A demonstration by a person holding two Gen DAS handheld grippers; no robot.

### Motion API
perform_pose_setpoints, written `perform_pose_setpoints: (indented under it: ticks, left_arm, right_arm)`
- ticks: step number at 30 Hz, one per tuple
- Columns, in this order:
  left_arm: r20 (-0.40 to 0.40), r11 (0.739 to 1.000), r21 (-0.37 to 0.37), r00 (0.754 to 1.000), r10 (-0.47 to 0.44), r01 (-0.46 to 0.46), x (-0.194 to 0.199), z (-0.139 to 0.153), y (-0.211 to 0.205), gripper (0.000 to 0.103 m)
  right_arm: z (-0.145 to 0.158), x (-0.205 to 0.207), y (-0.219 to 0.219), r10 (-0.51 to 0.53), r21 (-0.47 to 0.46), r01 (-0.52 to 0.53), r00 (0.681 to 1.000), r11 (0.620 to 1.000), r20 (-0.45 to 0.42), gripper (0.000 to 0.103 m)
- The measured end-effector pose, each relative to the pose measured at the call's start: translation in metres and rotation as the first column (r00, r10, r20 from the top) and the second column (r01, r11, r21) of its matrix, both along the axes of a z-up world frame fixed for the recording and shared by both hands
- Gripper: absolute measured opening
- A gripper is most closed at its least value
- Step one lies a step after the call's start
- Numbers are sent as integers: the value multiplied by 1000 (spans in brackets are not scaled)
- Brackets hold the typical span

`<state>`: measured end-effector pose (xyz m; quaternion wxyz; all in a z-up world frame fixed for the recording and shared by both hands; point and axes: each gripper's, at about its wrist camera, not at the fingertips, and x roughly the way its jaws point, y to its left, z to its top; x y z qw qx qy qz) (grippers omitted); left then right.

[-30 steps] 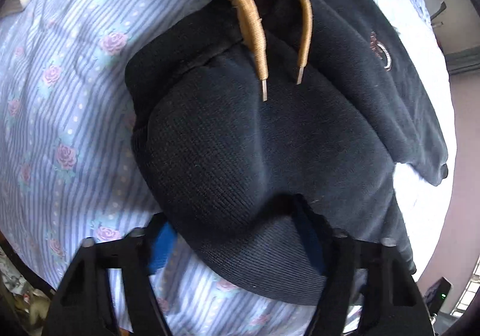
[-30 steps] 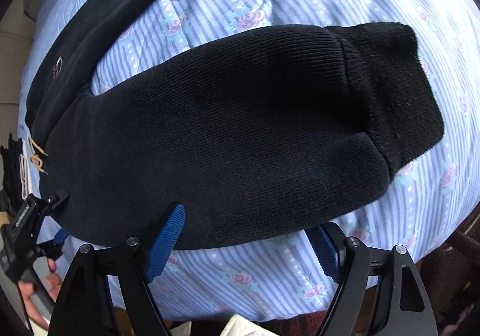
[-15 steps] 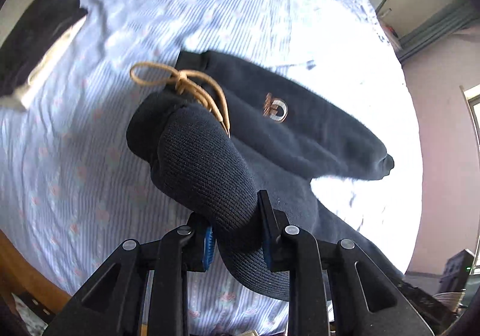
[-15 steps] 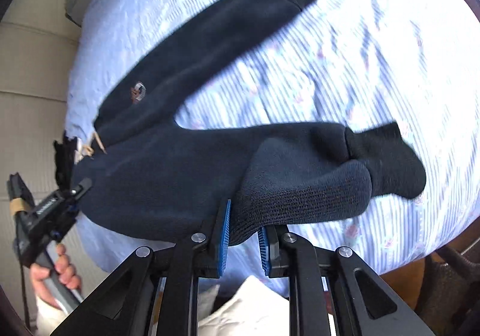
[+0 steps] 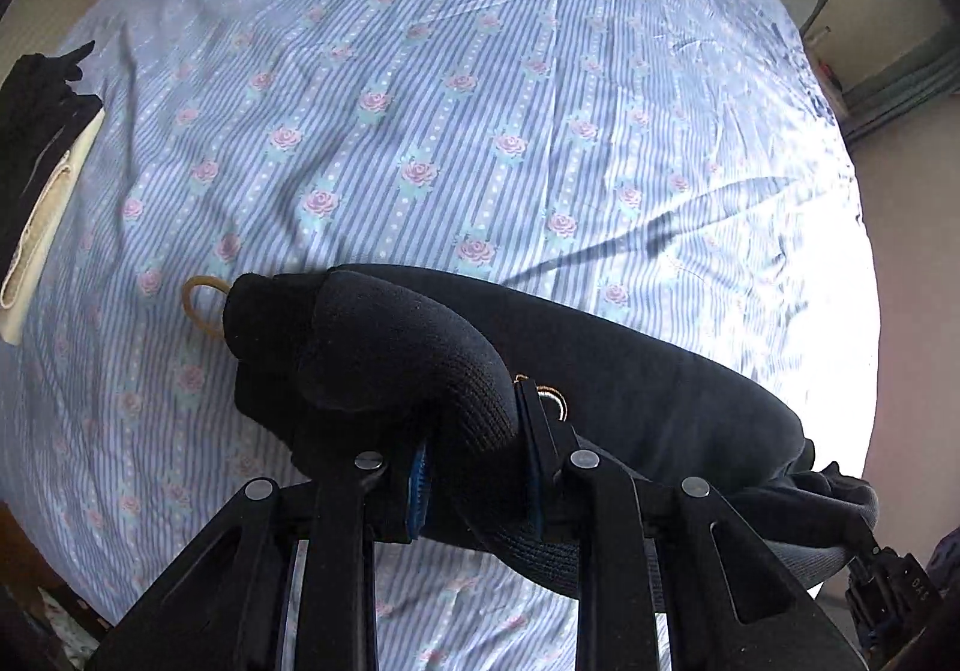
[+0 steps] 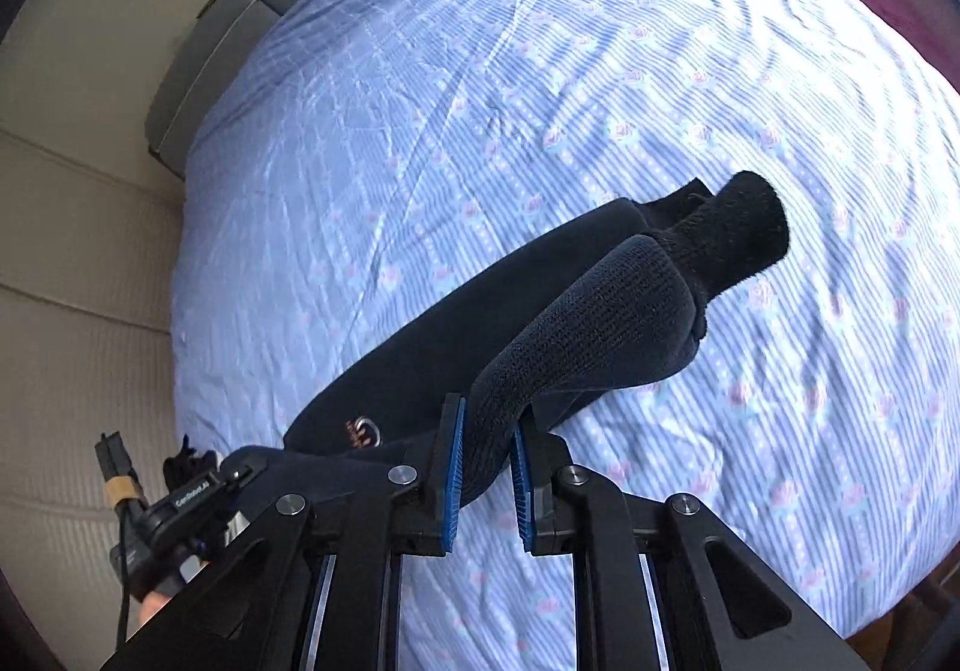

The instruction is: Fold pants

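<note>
Left wrist: your left gripper (image 5: 474, 467) has its fingers clamped on the pants (image 5: 630, 371) waistband at 6 o'clock, above the bed (image 5: 480, 71). Right wrist: your right gripper (image 6: 486, 467) pinches a pant leg, cuff at 2 o'clock.

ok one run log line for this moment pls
step: fold pants | left claw: shut on pants | right claw: shut on pants | pants: lifted over bedsheet
</note>
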<state>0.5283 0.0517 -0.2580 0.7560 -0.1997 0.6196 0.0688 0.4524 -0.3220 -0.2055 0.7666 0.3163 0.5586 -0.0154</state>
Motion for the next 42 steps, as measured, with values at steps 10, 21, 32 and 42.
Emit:
perform_pose_setpoints:
  ticks: [10, 21, 32, 42]
  left_arm:
    - [-74, 998, -45, 997, 31, -35, 32, -18, 2, 50]
    - [210, 984, 121, 965, -155, 131, -57, 41, 58, 93]
    - [179, 991, -64, 978, -104, 117, -18, -25, 97, 86]
    - [65, 978, -52, 978, -197, 201, 21, -62, 67, 55]
  right_arm:
    - [-46, 86, -13, -51, -16, 50, 998, 999, -49, 27]
    - [23, 14, 45, 264, -279, -225, 958, 933, 110, 68]
    - [-71, -37, 128, 435, -95, -449, 890, 888, -141, 68]
    - [-74, -35, 133, 380, -55, -392, 912, 918, -154, 68]
